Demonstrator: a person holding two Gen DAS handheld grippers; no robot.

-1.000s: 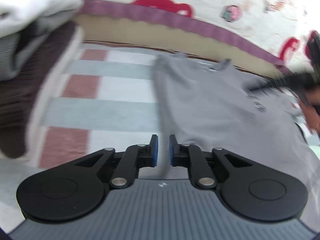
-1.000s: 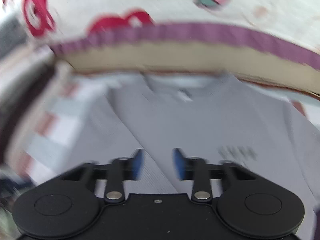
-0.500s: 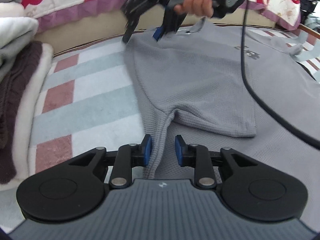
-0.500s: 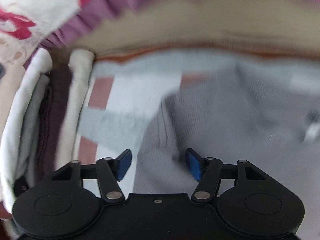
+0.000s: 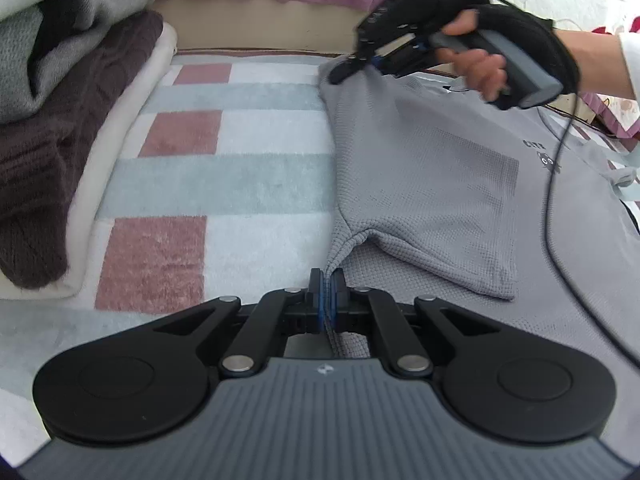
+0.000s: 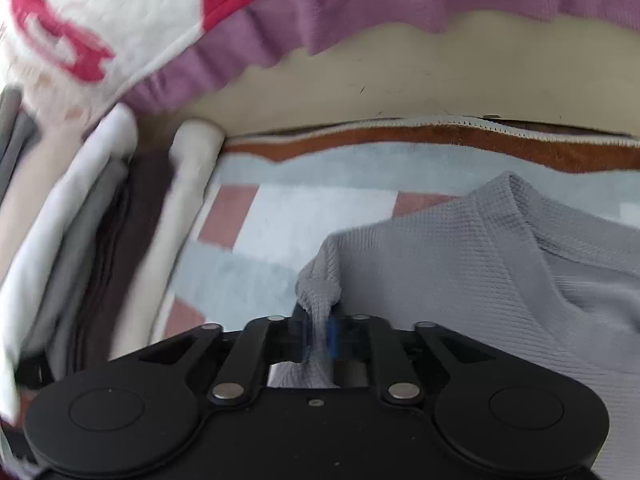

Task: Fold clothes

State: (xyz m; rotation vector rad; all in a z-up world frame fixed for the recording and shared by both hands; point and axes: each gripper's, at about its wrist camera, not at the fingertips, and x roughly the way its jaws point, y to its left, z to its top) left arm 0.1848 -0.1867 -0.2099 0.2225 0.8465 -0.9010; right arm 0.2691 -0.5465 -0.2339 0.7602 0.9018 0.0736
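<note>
Grey waffle-knit shirt (image 5: 424, 184) flat on checked rug (image 5: 224, 160) | left tool (image 5: 328, 300) clamped on its side edge by the folded sleeve | right tool (image 6: 318, 338) closing, shoulder corner bunched between pads

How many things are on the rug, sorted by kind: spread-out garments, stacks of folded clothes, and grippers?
Spread-out garments: 1, the grey shirt
Stacks of folded clothes: 1, the pile at the rug's left edge
Grippers: 2, the left gripper shut on the shirt's side edge, the right gripper closing on its shoulder corner
Total: 4
</note>
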